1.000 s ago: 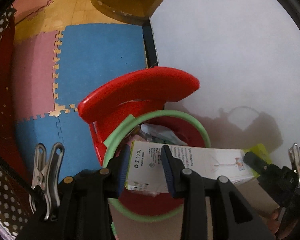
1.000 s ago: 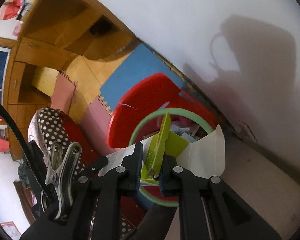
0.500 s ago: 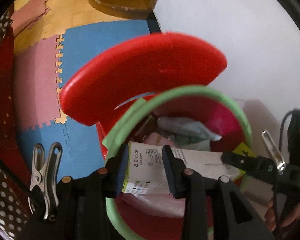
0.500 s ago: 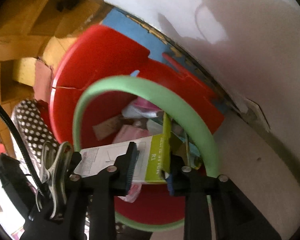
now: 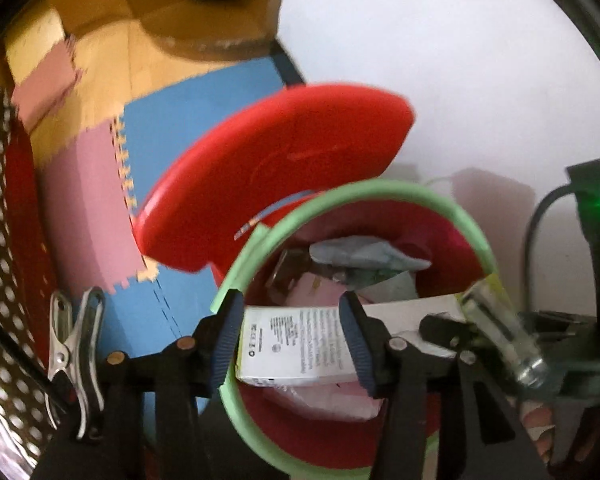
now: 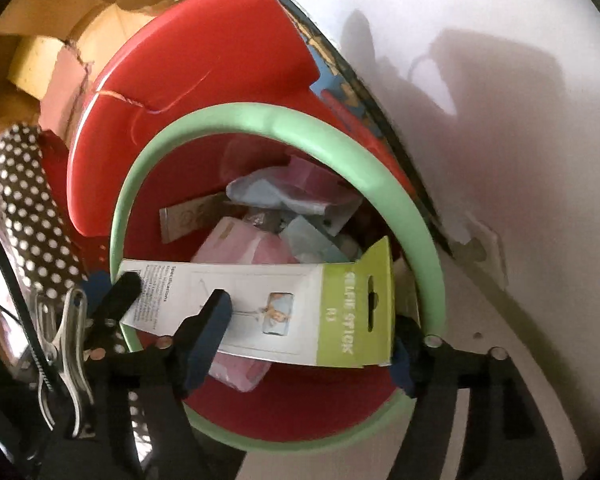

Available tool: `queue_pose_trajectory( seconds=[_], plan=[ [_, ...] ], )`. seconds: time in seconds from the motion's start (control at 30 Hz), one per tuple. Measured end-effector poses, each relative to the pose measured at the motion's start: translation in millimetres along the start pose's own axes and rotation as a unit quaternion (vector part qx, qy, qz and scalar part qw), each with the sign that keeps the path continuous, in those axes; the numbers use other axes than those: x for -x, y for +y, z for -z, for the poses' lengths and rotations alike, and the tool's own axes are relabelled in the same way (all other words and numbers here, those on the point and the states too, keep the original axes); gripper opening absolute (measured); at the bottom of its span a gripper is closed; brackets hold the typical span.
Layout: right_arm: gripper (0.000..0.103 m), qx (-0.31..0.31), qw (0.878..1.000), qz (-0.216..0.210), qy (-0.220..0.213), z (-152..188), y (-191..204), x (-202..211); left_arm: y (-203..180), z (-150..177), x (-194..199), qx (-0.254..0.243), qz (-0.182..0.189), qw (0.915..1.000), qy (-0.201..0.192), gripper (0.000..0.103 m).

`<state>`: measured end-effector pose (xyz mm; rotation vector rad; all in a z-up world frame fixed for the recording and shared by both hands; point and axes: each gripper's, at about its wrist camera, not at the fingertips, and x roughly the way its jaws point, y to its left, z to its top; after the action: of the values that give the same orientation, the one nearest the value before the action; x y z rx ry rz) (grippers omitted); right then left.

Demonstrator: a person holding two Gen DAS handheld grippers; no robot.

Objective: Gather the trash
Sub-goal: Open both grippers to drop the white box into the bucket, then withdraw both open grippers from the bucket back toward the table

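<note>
Both grippers' fingers are opening round the selfie stick box over the red bin: left gripper, right gripper.

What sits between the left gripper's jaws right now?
The printed end of the white selfie-stick box, over the red bin; the jaws are opening. Seen in the left wrist view.

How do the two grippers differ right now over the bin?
The right gripper stands wide, pads clear of the selfie stick box; the left gripper is narrower, its pads right beside the box's white end, contact unclear. The right spans the green end, the left the printed end. Both are opening above the red bin.
</note>
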<state>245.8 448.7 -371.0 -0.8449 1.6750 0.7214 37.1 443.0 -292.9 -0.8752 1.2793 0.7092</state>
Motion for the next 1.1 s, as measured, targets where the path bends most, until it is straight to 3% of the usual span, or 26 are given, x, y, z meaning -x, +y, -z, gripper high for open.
queue_pose_trajectory(
  seconds=[0.1, 0.27, 0.37, 0.5, 0.87, 1.1],
  plan=[
    [0.074, 0.008, 1.000, 0.018, -0.002, 6.4, 6.8, 11.3, -5.2, -9.1, 15.9, -0.027, -0.004, 0.9996, -0.004, 0.054],
    [0.081, -0.021, 0.999, 0.036, -0.005, 14.2, 5.7, 38.2, -2.9, -14.3, 44.4, -0.057, -0.014, 0.9981, -0.017, 0.067],
    [0.081, -0.012, 0.999, 0.039, -0.023, 21.7, 13.8, 61.3, -2.0, -20.4, 67.5, -0.069, -0.033, 0.9964, -0.037, 0.076],
    [0.081, -0.012, 0.998, 0.038, -0.055, 34.1, 22.3, 93.7, -0.9, -24.2, 98.7, -0.068, -0.029, 0.9960, -0.050, 0.082],
    [0.081, -0.020, 0.987, -0.032, -0.157, 87.1, 42.6, 191.6, -8.9, -18.9, 196.7, -0.075, -0.009, 0.9927, -0.094, 0.083],
    [0.081, -0.013, 0.967, -0.063, -0.245, 147.8, 50.6, 276.8, -24.3, 4.9, 281.6, -0.093, 0.017, 0.9878, -0.123, 0.081]
  ],
)
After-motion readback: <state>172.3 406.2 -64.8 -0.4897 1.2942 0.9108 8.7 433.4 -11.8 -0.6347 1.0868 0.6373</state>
